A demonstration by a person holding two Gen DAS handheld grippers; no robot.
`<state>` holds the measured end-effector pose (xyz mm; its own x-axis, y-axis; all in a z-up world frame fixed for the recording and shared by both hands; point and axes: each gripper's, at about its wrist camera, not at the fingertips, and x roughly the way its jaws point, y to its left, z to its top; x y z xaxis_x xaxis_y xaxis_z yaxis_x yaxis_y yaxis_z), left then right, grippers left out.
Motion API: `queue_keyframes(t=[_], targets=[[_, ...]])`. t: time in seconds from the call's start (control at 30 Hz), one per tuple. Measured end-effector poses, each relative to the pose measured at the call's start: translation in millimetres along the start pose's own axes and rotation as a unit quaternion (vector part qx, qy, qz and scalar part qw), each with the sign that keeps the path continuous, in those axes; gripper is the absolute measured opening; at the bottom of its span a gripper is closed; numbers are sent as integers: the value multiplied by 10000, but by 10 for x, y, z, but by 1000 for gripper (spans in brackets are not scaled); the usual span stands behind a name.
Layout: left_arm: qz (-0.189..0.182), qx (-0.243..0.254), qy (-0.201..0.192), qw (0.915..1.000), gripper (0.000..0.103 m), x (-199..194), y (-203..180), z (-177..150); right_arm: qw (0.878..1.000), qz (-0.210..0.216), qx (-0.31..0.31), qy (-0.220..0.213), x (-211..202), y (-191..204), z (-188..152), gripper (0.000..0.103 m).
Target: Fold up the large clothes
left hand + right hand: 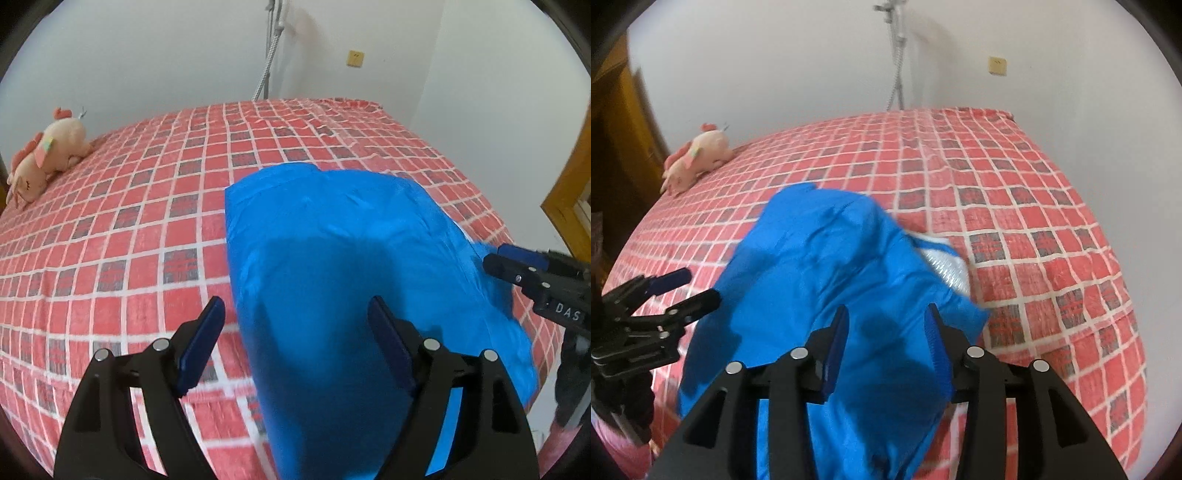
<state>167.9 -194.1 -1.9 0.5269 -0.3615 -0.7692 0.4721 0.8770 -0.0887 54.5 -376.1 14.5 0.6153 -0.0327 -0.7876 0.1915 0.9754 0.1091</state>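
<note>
A bright blue garment (332,258) lies folded lengthwise on the red checked bedspread (129,221), reaching to the near bed edge. It also shows in the right wrist view (820,277), with a white lining (942,262) showing at its right side. My left gripper (295,317) is open just above the garment's left edge, empty; it also appears in the right wrist view (690,290). My right gripper (886,325) is open above the garment's near right part, holding nothing. In the left wrist view it (495,258) sits at the garment's right edge.
A pink plush toy (44,155) lies at the far left of the bed, also in the right wrist view (694,162). A grey hose (269,48) hangs on the white wall behind. A wooden door frame (569,192) stands at the right.
</note>
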Motion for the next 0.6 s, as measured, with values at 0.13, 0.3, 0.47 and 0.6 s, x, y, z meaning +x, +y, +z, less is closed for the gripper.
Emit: queue_keyframes(t=[0.13,0.3,0.47,0.6], targets=[[-132,70,19,9999,79,8,-88,-163,9999,-30,-75,76,13,60,-159,44],[-117,86,46,9999,81,140,-92,-230,9999,-14,9,109,197,-14,-259,48],[-46,118,21,9999,82,170,-125,-254,9998,116,138,128,294,-97,-318,49],[15,142,16,9999,82,125,-135,-258,9998,60,128,140,239,-77,-309,49]])
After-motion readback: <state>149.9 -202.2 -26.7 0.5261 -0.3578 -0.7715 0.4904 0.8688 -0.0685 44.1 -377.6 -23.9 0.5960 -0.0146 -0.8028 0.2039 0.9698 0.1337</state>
